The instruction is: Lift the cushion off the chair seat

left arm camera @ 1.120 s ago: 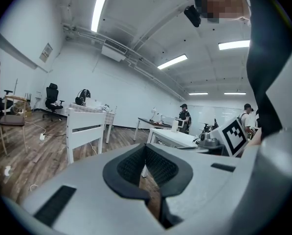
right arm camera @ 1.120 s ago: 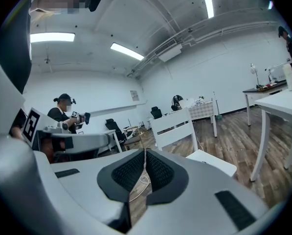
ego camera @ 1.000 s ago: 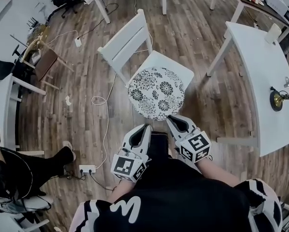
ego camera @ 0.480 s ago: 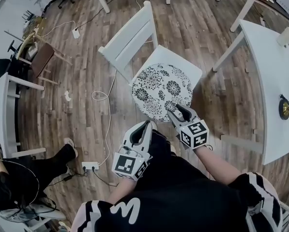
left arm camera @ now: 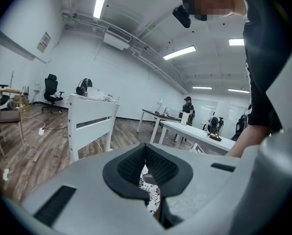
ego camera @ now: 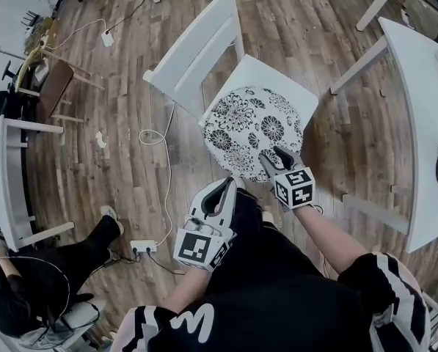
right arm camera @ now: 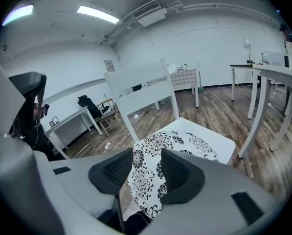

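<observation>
Cushion (ego camera: 252,130) round, floral fabric, on white chair (ego camera: 196,46) | right gripper (ego camera: 276,160) fingers just opening, cushion rim between | left gripper (ego camera: 226,187) fingers closed

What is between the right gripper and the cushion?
Nothing: in the right gripper view, the right gripper has just opened its jaws, and the cushion shows directly in the gap.

Right gripper (right arm camera: 146,171) jaws just opened, floral cushion (right arm camera: 185,143) showing between them, on white chair (right arm camera: 222,144).
</observation>
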`<control>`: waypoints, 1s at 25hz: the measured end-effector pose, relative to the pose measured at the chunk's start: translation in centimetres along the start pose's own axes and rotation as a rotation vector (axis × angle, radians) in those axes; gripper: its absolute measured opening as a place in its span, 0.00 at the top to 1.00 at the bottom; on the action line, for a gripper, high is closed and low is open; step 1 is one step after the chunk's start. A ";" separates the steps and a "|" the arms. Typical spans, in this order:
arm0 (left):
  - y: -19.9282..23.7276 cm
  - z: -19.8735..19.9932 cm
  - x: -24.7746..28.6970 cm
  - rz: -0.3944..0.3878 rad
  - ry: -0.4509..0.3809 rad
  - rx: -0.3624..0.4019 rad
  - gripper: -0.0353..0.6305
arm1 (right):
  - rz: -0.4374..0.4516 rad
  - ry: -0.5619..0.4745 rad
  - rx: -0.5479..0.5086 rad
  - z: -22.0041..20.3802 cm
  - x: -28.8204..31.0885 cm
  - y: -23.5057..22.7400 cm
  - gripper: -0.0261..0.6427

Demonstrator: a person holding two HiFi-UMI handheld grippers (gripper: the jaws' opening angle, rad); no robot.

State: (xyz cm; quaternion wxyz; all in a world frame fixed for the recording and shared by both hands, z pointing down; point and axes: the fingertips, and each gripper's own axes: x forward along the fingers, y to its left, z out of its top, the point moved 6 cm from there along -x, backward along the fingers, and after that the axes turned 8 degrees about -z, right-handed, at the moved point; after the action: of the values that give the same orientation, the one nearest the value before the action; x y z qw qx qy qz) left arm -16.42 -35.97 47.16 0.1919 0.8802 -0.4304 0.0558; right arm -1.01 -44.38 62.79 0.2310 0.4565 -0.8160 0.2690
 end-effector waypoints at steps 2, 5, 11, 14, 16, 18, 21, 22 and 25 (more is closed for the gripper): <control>0.6 -0.1 0.5 -0.004 0.004 -0.004 0.94 | -0.012 0.018 0.001 -0.5 1.1 -0.4 0.71; 1.4 0.0 1.1 -0.006 0.002 -0.007 0.94 | -0.033 0.048 0.010 -1.2 2.9 -0.9 0.71; 2.4 0.0 1.8 -0.015 0.010 -0.006 0.94 | -0.071 0.079 -0.034 -2.7 6.3 -1.8 0.71; 3.1 -0.4 1.7 -0.006 0.019 -0.018 0.94 | -0.096 0.103 -0.054 -3.5 8.0 -2.3 0.71; 3.6 -0.7 1.6 -0.002 0.031 -0.024 0.94 | -0.115 0.119 -0.049 -3.8 9.0 -2.5 0.71; 4.1 -1.0 1.5 -0.001 0.042 -0.023 0.94 | -0.126 0.129 -0.041 -4.0 9.8 -2.7 0.71; 4.9 -1.3 1.8 0.004 0.047 -0.028 0.94 | -0.134 0.148 -0.043 -4.5 11.2 -3.1 0.71; 5.1 -1.4 1.9 0.006 0.046 -0.030 0.94 | -0.134 0.156 -0.046 -4.8 11.7 -3.3 0.71; 5.7 -1.6 2.2 0.003 0.050 -0.029 0.94 | -0.130 0.190 -0.065 -5.5 13.0 -3.5 0.71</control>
State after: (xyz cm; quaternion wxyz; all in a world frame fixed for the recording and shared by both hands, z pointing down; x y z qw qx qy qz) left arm -19.38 -40.16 50.87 0.2154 0.8749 -0.4277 0.0719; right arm -3.43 -50.44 75.84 0.3390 0.4733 -0.7673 0.2690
